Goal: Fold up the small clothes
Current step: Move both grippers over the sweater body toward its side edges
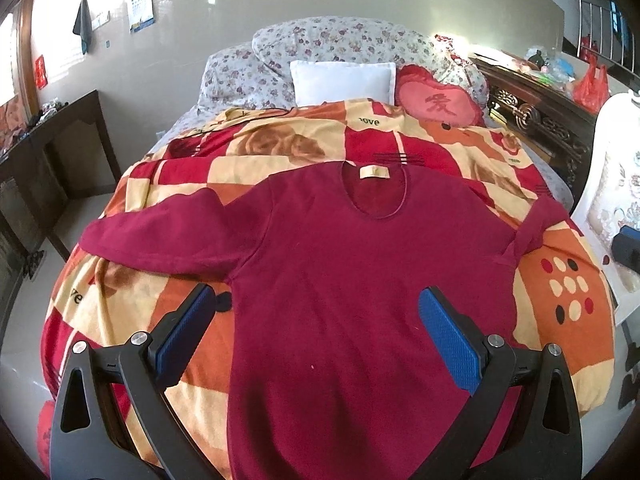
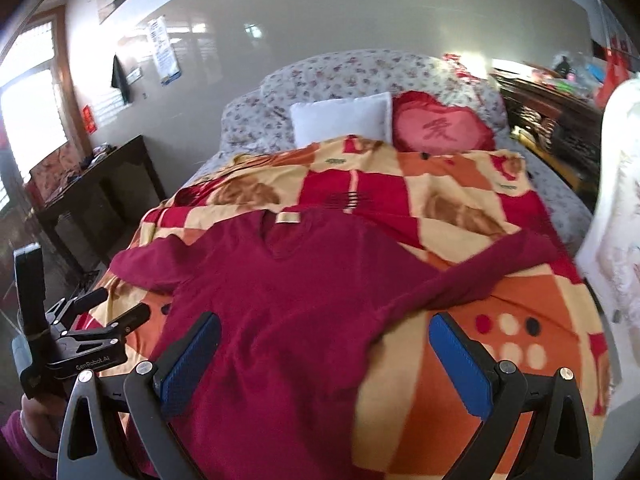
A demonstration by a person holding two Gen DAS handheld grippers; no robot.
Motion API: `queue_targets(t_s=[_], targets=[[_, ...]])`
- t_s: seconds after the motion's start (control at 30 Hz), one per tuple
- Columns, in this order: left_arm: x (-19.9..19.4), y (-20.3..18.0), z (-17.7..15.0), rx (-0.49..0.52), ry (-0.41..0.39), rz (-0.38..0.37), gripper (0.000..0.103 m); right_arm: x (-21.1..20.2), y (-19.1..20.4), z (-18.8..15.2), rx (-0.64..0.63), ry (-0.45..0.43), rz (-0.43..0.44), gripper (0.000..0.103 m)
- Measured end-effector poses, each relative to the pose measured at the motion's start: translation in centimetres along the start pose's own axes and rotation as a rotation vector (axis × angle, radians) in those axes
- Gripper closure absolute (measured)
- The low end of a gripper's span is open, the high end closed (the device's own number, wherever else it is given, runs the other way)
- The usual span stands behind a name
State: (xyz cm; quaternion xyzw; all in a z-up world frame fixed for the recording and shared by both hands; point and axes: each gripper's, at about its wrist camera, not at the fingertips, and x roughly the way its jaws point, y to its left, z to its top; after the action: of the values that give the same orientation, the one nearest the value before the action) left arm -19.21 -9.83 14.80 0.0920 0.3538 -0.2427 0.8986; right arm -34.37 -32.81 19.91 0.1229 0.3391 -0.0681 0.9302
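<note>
A dark red long-sleeved sweater (image 1: 340,272) lies face up and spread flat on the patterned blanket, collar with a beige label (image 1: 375,172) toward the pillows. Its left sleeve (image 1: 160,236) reaches out to the left, its right sleeve (image 1: 536,220) to the right. My left gripper (image 1: 320,340) is open and empty above the sweater's body. My right gripper (image 2: 324,360) is open and empty above the sweater (image 2: 280,300), near where the right sleeve (image 2: 472,272) meets the body. The left gripper (image 2: 68,344) shows at the left edge of the right wrist view.
A red, orange and cream blanket (image 1: 560,320) covers the bed. A white pillow (image 1: 344,80), a red heart cushion (image 1: 436,104) and floral bedding (image 1: 340,36) lie at the head. A dark table (image 1: 52,148) stands left, a carved dark cabinet (image 1: 548,116) and white chair (image 1: 616,208) right.
</note>
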Motion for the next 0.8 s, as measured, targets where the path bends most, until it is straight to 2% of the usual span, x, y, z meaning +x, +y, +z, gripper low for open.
queue_targets(t_s=[0.23, 0.47, 0.8], targets=[[1.0, 0.8, 0.4, -0.024, 0.01, 0.005, 0.001, 3.1, 1.2, -0.3, 0.039, 0.033, -0.029, 0.0], [1.8, 1.1, 0.7, -0.033, 0.024, 0.012, 0.001, 4.3, 1.5, 0.1, 0.048, 0.045, -0.087, 0.0], [3.1, 1.8, 1.4, -0.051, 0.033, 0.016, 0.001, 6.4, 2.6, 0.7, 0.045, 0.07, -0.121, 0.0]])
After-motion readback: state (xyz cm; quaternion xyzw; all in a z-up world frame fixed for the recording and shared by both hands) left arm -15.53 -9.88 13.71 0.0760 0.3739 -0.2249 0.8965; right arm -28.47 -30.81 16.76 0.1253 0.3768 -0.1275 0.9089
